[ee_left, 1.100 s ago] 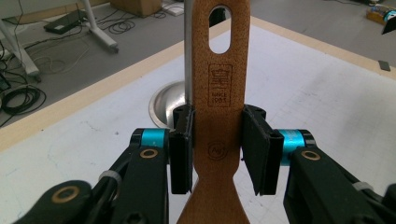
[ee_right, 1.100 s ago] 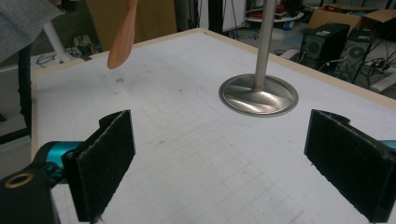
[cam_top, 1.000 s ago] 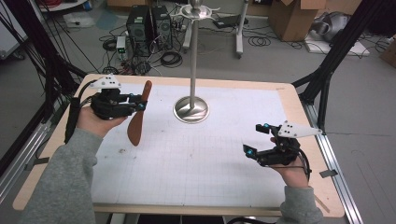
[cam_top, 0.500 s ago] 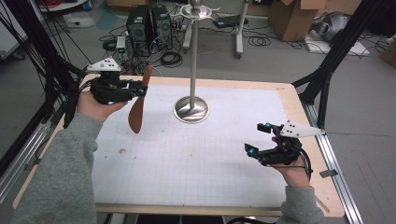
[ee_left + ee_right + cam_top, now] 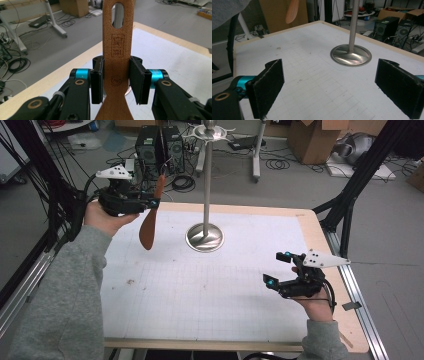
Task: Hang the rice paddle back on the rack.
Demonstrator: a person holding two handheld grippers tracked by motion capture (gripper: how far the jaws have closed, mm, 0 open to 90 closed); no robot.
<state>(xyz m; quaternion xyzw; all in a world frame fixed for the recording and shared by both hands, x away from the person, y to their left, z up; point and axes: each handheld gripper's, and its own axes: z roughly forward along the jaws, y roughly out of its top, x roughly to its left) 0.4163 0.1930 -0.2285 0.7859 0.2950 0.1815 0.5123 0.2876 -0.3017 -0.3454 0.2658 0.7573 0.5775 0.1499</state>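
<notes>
From the high view, the left gripper (image 5: 150, 200) is raised above the far left corner of the desk (image 5: 320, 245), pinching a wooden spatula (image 5: 149, 222) by its handle. The spatula hangs clear of the desk, its broad blade pointing down and its handle end up by the gripper. Just to its right stands a metal stand (image 5: 206, 195), a slim pole rising from a round base on the white gridded mat (image 5: 200, 290). The right gripper (image 5: 278, 268) sits low over the near right part of the desk, well apart from the stand, jaws spread with nothing between them.

In the left gripper view, the left gripper (image 5: 116, 81) has both black pads pressed against the edges of the wooden spatula (image 5: 117, 57), just above where the handle flares. The handle carries stamped marks and a slotted hole at its end.

In the right gripper view, the right gripper (image 5: 337, 87) stands wide apart and bare, facing the metal stand (image 5: 351, 53). The spatula's blade (image 5: 292, 11) hangs at the top left.
</notes>
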